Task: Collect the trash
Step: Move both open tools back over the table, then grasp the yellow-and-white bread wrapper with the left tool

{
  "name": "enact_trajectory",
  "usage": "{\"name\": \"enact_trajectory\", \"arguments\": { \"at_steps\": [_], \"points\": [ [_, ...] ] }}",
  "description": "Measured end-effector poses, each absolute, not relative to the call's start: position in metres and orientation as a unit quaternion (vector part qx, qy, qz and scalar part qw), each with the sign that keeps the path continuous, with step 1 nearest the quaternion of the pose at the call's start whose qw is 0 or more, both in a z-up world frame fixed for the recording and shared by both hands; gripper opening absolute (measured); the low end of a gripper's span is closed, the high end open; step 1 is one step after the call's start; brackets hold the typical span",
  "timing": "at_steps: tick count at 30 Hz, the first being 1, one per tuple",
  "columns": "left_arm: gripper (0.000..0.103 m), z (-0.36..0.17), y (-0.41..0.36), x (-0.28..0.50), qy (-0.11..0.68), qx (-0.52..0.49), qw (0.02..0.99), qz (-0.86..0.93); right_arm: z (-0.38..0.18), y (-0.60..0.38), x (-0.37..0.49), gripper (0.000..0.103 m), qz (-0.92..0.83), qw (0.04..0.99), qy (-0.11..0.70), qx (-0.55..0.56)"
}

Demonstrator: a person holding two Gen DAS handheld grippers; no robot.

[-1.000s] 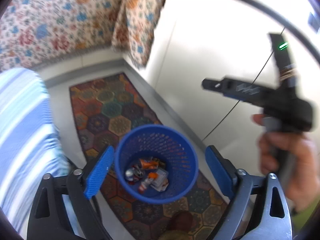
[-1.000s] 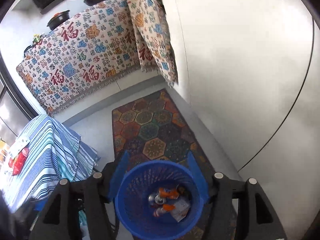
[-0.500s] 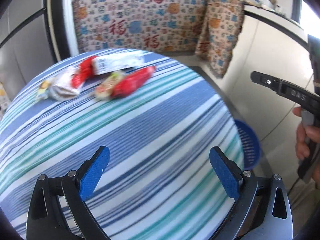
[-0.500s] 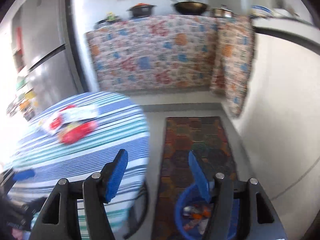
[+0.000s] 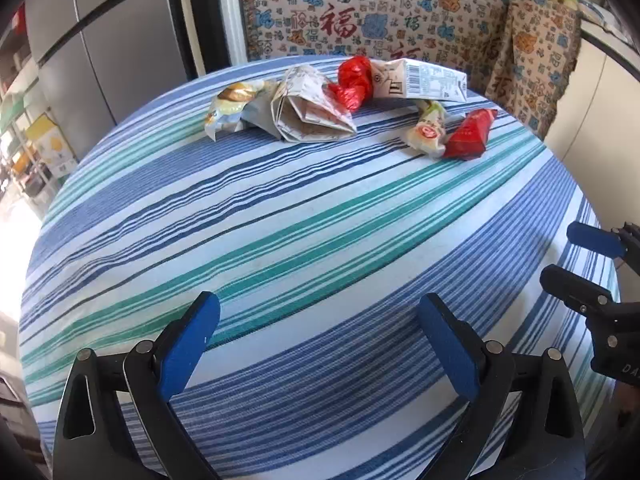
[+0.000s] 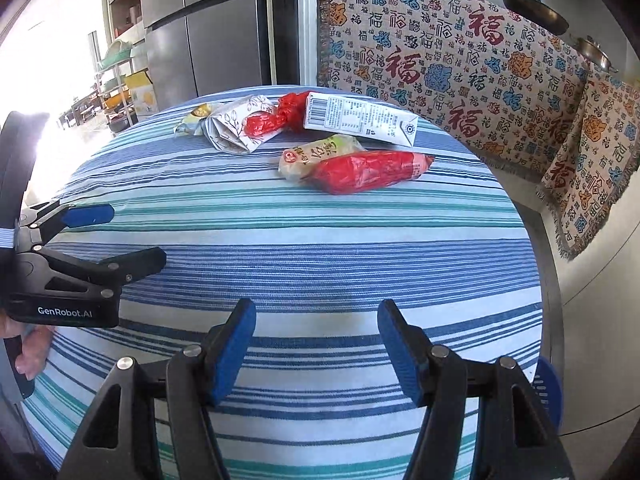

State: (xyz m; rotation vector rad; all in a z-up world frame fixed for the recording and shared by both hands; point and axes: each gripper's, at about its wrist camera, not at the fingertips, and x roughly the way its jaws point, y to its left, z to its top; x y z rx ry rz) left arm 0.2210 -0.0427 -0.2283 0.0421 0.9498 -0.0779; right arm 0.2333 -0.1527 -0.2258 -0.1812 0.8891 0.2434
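Both empty, jaws apart, our right hand-held gripper (image 6: 316, 344) and left hand-held gripper (image 5: 320, 340) should reach the red packet (image 6: 368, 171) nearest us, just before the carton (image 6: 360, 124).

Blue-and-teal striped tablecloth (image 5: 280, 240), red wrapper (image 6: 368, 170)

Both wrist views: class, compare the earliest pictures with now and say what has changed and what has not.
Both tongs swung away from the blue bin on the rug to face the striped table and its litter: milk carton, red wrapper. Nothing was gripped or released. Left tongs and right tongs stayed open and empty.
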Motion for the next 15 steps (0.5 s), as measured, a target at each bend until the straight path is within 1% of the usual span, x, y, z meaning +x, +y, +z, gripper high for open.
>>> {"name": "enact_trajectory", "arguments": {
  "at_steps": [6, 11, 15],
  "points": [
    [0.103, -0.229, -0.027, 0.241, 0.46, 0.027, 0.887, -0.044, -0.238, -0.143, 0.245, 0.065, 0.116, 0.886, 0.44, -0.087],
    [0.102, -0.227, 0.0, 0.268, 0.458, 0.023, 0.888, -0.038, -0.237, -0.14, 0.246, 0.066, 0.12, 0.887, 0.437, -0.09],
    [0.101, -0.207, 0.032, 0.292, 0.425, -0.014, 0.904, -0.041, -0.237, -0.141, 0.247, 0.067, 0.123, 0.886, 0.439, -0.087]
  ]
}}
